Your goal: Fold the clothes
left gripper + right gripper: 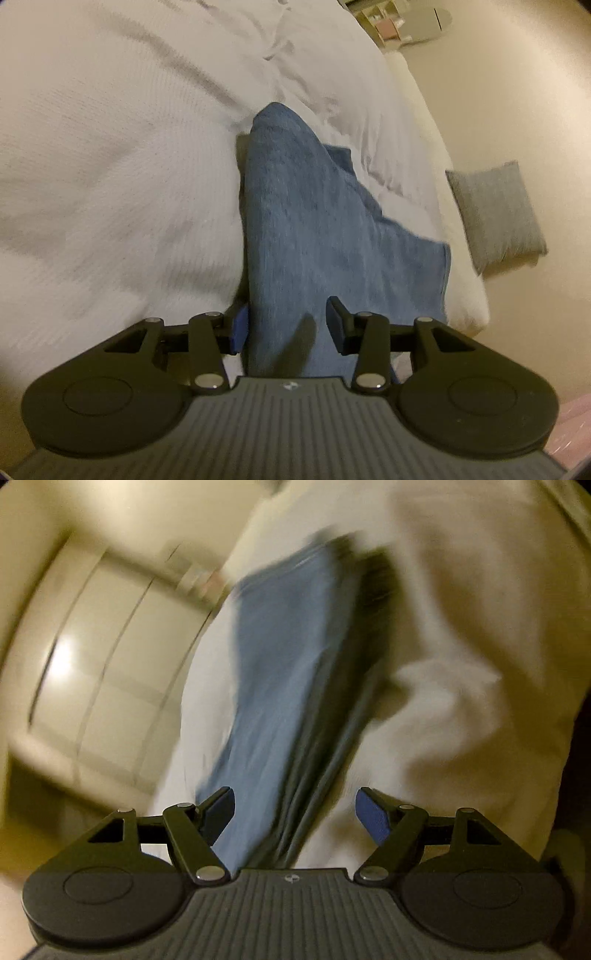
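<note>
Lying near the bed's (pixel 92 155) edge, one blue garment (pixel 314 221) sits between both grippers. The left gripper (pixel 284 328) has its jaws spread around the cloth, not pinching; the right gripper (pixel 295 812) is spread too, nothing pressed. The fold could slump or slide off the edge if nudged. One grey cushion (pixel 495 218) lies on the floor.

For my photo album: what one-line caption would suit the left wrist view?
Left gripper open astride a blue towel on a white bedspread, grey cushion on the floor beyond.
</note>
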The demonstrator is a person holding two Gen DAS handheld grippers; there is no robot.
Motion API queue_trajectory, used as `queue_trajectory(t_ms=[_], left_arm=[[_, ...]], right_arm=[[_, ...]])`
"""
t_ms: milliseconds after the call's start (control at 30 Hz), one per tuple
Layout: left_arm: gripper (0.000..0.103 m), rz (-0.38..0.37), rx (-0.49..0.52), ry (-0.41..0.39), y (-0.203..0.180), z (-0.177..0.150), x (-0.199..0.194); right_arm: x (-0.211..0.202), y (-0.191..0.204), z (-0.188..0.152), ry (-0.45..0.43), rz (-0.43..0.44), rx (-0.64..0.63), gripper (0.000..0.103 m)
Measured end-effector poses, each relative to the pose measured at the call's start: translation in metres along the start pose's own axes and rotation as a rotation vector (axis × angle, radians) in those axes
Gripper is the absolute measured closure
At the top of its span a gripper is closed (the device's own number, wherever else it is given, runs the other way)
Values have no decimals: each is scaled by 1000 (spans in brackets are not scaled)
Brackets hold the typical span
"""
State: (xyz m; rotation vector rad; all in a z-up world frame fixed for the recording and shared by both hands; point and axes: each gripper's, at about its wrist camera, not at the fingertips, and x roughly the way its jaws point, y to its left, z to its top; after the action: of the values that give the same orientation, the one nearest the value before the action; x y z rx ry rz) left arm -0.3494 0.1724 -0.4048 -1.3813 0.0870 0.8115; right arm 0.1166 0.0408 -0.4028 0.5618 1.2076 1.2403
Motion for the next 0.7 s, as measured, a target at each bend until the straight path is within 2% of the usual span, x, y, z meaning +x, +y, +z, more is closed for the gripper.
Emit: queue_trajectory(t_ms=[67,133,167,200,233,300,367,533,700], left_arm=[[65,-20,-14,-7,2,6,9],[69,-35,-29,-15,3,12,19],[74,-33,-21,-24,2,14,21],[89,-31,-11,-33,0,16,23],[92,-29,11,-39,-1,18,22],[95,-44,42,-62,-5,18,16],[96,-56,92,-99,-14,16,8],[98,-54,277,-203,-42,7,-35],[98,-21,293,-329,-32,2,-111]], right_arm=[[8,-13,15,-22,22,72,30],[19,-20,26,-28,34,106,37],[25,-23,30,-28,28,114,40],[31,-24,33,-25,26,120,47],[38,-25,35,-20,26,124,51],[47,-22,38,-15,23,109,66],[48,-14,35,-17,18,89,68],[45,5,23,-15,24,73,74],[49,28,-13,84,101,92,74]])
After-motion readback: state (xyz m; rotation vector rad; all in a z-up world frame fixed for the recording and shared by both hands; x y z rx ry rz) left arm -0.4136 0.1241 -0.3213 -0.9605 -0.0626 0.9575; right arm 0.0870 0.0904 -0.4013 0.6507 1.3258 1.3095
